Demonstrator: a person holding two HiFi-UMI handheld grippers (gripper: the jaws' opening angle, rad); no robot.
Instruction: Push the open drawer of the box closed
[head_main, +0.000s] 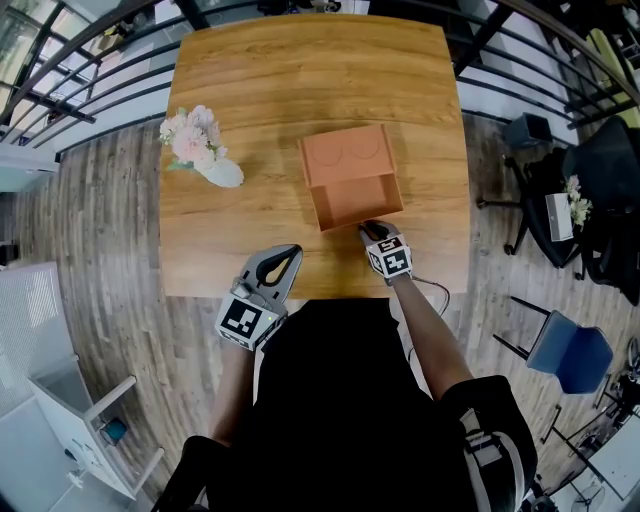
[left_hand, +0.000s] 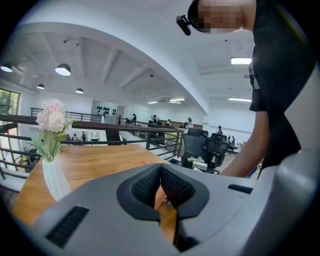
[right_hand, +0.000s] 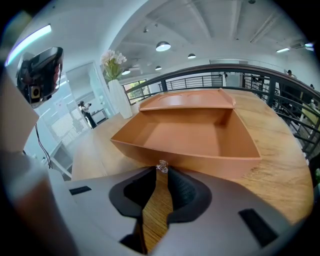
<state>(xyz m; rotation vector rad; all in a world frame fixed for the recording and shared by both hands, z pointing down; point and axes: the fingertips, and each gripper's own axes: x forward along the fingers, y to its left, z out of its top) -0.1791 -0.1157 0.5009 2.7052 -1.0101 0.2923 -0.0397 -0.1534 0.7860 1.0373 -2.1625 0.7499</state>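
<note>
right gripper (right_hand: 161, 174) pinching the clear knob (right_hand: 162, 166), left gripper (left_hand: 160, 176) closed and empty: an off-centre shove could jam the open drawer (right_hand: 192, 137) or slide the box (head_main: 345, 155).

Can't tell from the right gripper (right_hand: 161, 174) view whether its tips actually pinch that tiny glassy knob (right_hand: 162, 166) or just sit against it. Head view's no help, the gripper covers the knob there. In the left gripper (left_hand: 160, 175) view, the box (left_hand: 161, 198) is just an orange sliver between the jaws.
</note>
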